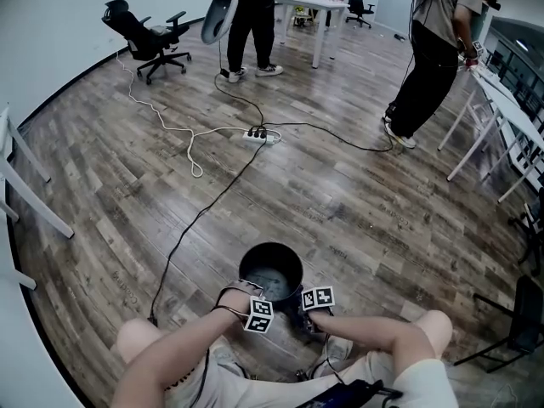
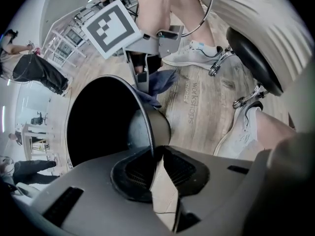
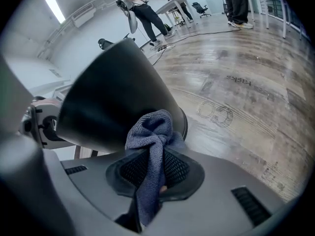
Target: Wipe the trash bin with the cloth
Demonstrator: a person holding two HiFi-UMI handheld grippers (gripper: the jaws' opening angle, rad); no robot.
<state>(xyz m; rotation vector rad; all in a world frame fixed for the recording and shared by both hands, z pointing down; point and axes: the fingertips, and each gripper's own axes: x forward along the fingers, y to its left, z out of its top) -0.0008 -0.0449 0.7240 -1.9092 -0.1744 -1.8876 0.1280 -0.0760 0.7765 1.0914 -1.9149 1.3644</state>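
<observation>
Trash bin [image 1: 270,272], black, upright on near wood floor [image 1: 340,202]. Near rim pinched between narrowed jaws of left gripper [image 2: 156,156], probably for steadying. Blue cloth [image 3: 152,132], clamped tight in right gripper [image 3: 150,168], bunched against outer wall for wiping.

On the wooden floor [image 2: 216,107] in the left gripper view you can read the printed word "workshops" [image 2: 195,102], running sideways, with a smaller line just beside it too blurred to read. In the right gripper view the floor bears a large outlined mark [image 3: 216,113] that looks like "CO". A fainter word beyond it cannot be made out.
</observation>
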